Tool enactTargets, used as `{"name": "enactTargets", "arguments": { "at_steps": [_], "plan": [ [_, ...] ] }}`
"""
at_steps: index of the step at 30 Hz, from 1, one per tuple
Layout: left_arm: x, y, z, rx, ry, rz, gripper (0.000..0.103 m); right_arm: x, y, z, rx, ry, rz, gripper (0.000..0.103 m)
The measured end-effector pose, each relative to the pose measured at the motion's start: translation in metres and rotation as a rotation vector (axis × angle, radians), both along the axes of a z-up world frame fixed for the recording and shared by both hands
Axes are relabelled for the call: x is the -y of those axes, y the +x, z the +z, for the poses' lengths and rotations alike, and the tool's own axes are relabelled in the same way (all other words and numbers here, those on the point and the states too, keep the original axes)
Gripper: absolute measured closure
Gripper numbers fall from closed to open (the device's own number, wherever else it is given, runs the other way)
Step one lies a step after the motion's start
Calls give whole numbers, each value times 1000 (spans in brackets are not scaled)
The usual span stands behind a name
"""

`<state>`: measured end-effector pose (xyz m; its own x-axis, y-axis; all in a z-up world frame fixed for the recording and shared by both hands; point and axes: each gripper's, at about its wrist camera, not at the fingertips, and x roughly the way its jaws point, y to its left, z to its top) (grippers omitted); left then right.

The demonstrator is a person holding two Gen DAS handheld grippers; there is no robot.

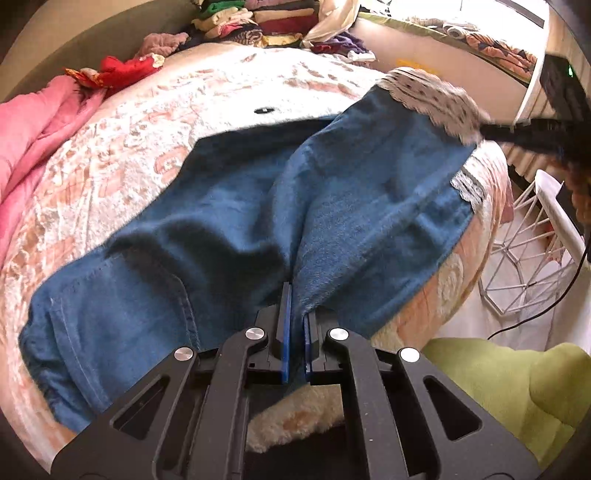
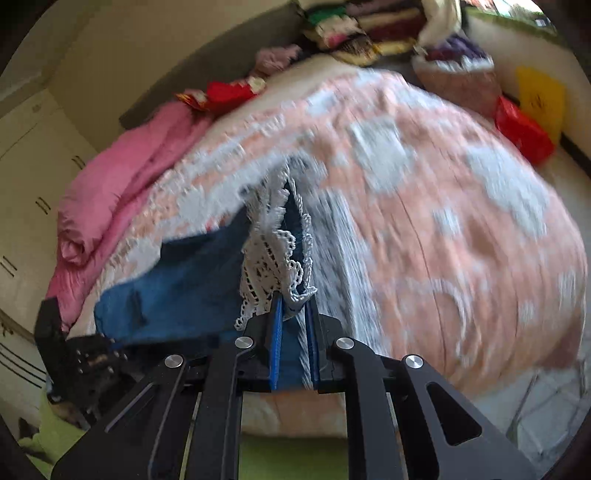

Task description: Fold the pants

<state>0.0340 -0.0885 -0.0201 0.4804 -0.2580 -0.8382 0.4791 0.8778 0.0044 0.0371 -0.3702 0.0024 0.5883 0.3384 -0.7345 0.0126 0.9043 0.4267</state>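
Peach-and-white bedding covers the bed point(image 1: 229, 85), with a pink quilt point(image 1: 33, 147) along its left side and stacked clothes point(image 1: 258, 22) at the far end. Blue pants point(image 1: 229, 206) lie spread across the bed. The left gripper point(image 1: 295, 325) has its fingers point(image 1: 285, 332) pinched shut on a fold of the pants near the waist. Farther right, the right gripper point(image 2: 293, 332) is clamped on a lace-trimmed hem point(image 2: 273, 258) of a pant leg, lifted off the bed.
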Motion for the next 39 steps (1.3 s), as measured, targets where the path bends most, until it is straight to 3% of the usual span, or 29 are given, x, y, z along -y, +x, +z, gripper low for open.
{"name": "enactTargets", "arguments": {
  "at_steps": [5,15,18,19,21,22,23,26,30,36,39],
  "plan": [
    [11,-7,-12,-34,28,-33,103,12,-17,-28,-71,31,-31,92],
    [22,-7,-29,-77,63,-48,97,29,-27,-53,-124,31,-78,91],
    [22,-9,-30,-76,66,-53,97,31,-27,-56,-149,23,-79,81],
    [22,-9,-29,-76,63,-53,94,33,-29,-52,-157,-6,-89,72],
    [20,-11,-28,-85,51,-47,85,37,-32,-41,-136,-39,-103,68],
    [18,-13,-25,-84,43,-40,73,38,-34,-33,-111,-53,-109,68],
    [12,-16,-18,-69,19,-21,66,40,-36,-23,-77,-67,-110,67],
    [-7,-18,0,-31,-52,30,63,30,-35,-4,-9,-109,-66,62],
    [-52,-11,13,9,-41,194,56,-2,-24,-1,33,-132,51,62],
    [-123,12,-6,-39,62,479,41,-40,3,-24,-20,-164,169,61],
    [-141,19,-10,-62,-13,505,41,-38,7,-40,-79,-192,155,59]
  ]
}}
